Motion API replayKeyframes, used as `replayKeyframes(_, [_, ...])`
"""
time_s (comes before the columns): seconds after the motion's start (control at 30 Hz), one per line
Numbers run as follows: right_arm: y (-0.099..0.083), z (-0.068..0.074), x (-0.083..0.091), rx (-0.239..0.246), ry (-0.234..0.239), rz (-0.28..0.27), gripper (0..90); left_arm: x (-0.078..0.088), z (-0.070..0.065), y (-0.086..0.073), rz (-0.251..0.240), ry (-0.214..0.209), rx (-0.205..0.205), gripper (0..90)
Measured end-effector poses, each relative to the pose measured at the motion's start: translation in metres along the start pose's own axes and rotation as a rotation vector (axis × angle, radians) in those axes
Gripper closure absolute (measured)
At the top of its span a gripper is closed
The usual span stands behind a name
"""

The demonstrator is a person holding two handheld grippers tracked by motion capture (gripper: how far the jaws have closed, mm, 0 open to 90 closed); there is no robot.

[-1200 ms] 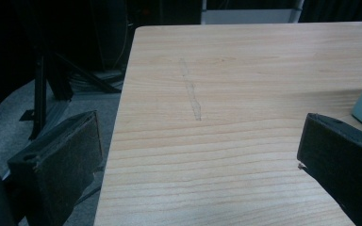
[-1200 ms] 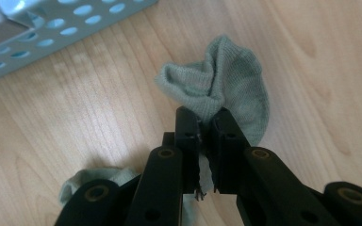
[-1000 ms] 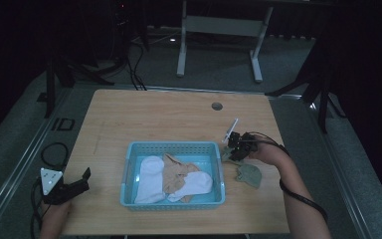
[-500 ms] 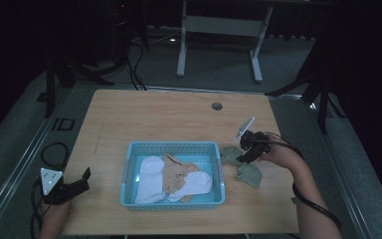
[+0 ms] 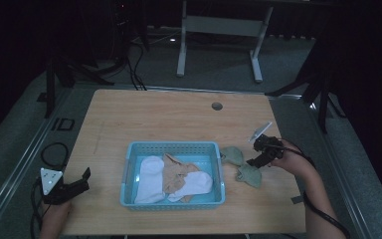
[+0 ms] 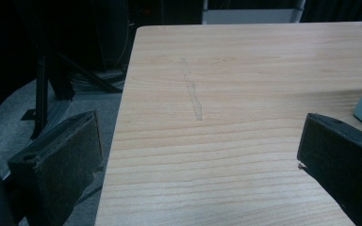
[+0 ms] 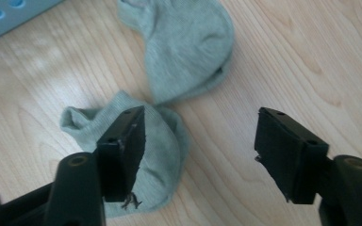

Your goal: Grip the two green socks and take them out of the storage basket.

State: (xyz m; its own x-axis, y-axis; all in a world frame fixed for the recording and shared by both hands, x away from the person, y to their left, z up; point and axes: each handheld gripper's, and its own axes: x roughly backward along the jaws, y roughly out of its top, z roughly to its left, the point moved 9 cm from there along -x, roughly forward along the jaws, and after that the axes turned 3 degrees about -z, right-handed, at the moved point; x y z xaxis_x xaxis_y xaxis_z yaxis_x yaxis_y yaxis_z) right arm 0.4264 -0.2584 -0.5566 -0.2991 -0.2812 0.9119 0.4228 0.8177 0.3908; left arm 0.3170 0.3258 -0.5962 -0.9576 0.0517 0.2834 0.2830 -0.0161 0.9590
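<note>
The right gripper [image 5: 258, 160] hangs just above the table's right part, its jaws spread apart with nothing between them; they have just been opening. In the right gripper view [image 7: 200, 150] its left jaw overlaps the nearer green sock [image 7: 136, 155], which lies flat on the wood, while the farther green sock [image 7: 188, 47] lies beyond, the two touching at their edges. From above, both green socks [image 5: 248, 175] [image 5: 233, 155] lie just beside the right wall of the light blue basket [image 5: 129, 164], which holds white socks [image 5: 149, 179] and a beige sock [image 5: 176, 174]. The left gripper [image 5: 74, 184] sits at the wooden table [image 5: 169, 119]'s near left corner, jaws wide apart and empty.
</note>
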Motion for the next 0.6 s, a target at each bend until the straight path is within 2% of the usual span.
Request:
replayKeyframes(0.13, [-0.01,-0.006,0.0,-0.046,-0.021,-0.019,29.0,0.0,0.0,0.0,-0.001,0.001,0.001,0.4])
replayKeyframes(0.23, [-0.016,-0.011,-0.001,-0.087,-0.031,-0.05,21.0,0.0,0.0,0.0,-0.001,0.001,0.0,0.3])
replayKeyframes(0.33, [-0.026,-0.021,-0.003,-0.132,-0.068,-0.066,19.6,0.0,0.0,0.0,-0.003,0.001,0.0,0.3])
replayKeyframes(0.5, [-0.045,-0.032,-0.003,-0.199,-0.093,-0.096,19.3,0.0,0.0,0.0,-0.001,0.0,0.0,0.4])
replayKeyframes(0.6, [-0.056,-0.039,-0.003,-0.26,-0.113,-0.124,18.3,0.0,0.0,0.0,-0.002,0.001,-0.001,0.4])
